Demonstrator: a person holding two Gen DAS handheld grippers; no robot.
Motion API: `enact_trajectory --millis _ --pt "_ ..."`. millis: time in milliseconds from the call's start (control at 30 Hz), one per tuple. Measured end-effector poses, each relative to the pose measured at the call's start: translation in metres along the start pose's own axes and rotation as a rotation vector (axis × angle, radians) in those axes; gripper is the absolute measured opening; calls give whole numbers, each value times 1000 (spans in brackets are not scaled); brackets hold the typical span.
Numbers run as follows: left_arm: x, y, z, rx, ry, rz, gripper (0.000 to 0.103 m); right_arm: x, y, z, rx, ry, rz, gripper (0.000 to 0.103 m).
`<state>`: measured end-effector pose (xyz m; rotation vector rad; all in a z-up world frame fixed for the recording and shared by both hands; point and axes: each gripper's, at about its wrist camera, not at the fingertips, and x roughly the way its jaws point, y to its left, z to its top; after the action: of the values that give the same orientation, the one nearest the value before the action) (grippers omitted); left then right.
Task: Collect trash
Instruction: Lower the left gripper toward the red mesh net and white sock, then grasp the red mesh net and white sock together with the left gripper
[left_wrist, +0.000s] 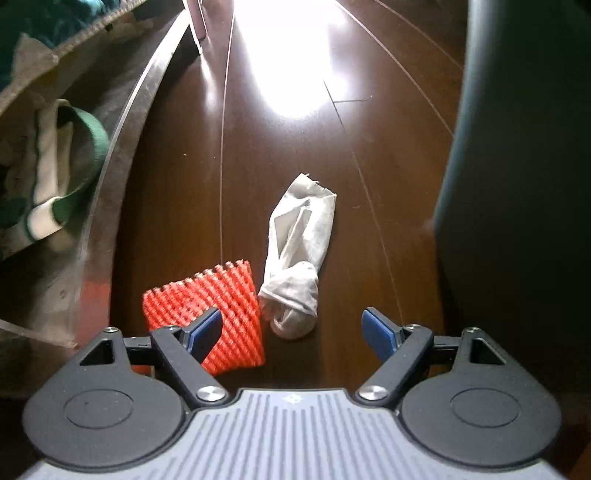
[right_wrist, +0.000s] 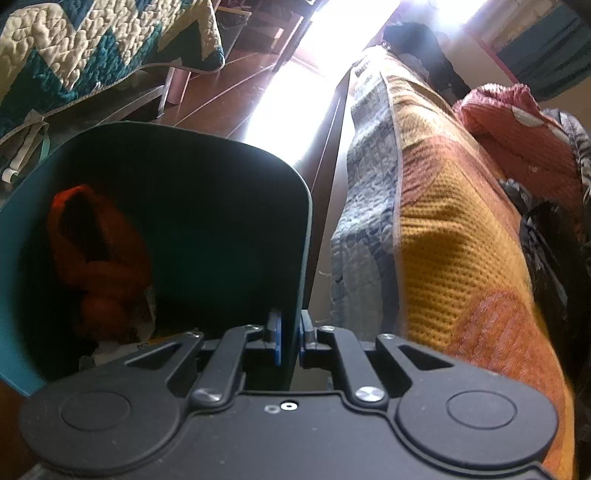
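On floor: left gripper (left_wrist: 291, 328) jaws spread over sock (left_wrist: 295, 258) | right gripper (right_wrist: 290, 338) jaws clamp bin (right_wrist: 229, 221) wall

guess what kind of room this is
Most likely a bedroom at home. A dark wooden floor runs between two beds: one under a teal and cream zigzag quilt, the other under an orange and grey patchwork quilt. A grey sock lies on the floor.

left tool (left_wrist: 291, 328) spread wide, right tool (right_wrist: 290, 338) nearly closed.
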<state>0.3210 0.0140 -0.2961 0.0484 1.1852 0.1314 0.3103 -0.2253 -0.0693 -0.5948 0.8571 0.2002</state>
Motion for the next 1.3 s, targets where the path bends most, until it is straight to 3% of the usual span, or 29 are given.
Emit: enact_trajectory --millis 167,267,400,533,600,667,700,767,900,1033,1300 --pt "23 3 12 -40 51 31 83 5 -1 -4 10 34 -8 9" --pt "41 11 14 -91 143 52 83 7 -1 -7 13 45 -10 10" --pt "58 30 11 -199 241 28 82 8 0 -10 12 57 -11 10" --pt "61 40 12 -242 250 3 81 9 2 -11 10 62 -6 11" --pt "62 42 14 -246 254 3 76 10 2 -11 16 68 -2 11" --pt "63 40 15 -221 260 36 61 11 3 -10 15 72 0 11" --pt "63 38 16 -208 258 47 58 11 3 -11 15 72 1 11" --pt "60 38 16 -195 241 63 36 13 3 -10 15 75 1 11" --pt "54 49 9 -211 225 59 15 15 4 -10 17 72 1 11" --pt "41 59 -2 -280 236 -17 13 17 4 -11 11 65 -3 11" --pt "-5 39 -35 -136 192 -3 13 19 3 -15 15 57 -4 12"
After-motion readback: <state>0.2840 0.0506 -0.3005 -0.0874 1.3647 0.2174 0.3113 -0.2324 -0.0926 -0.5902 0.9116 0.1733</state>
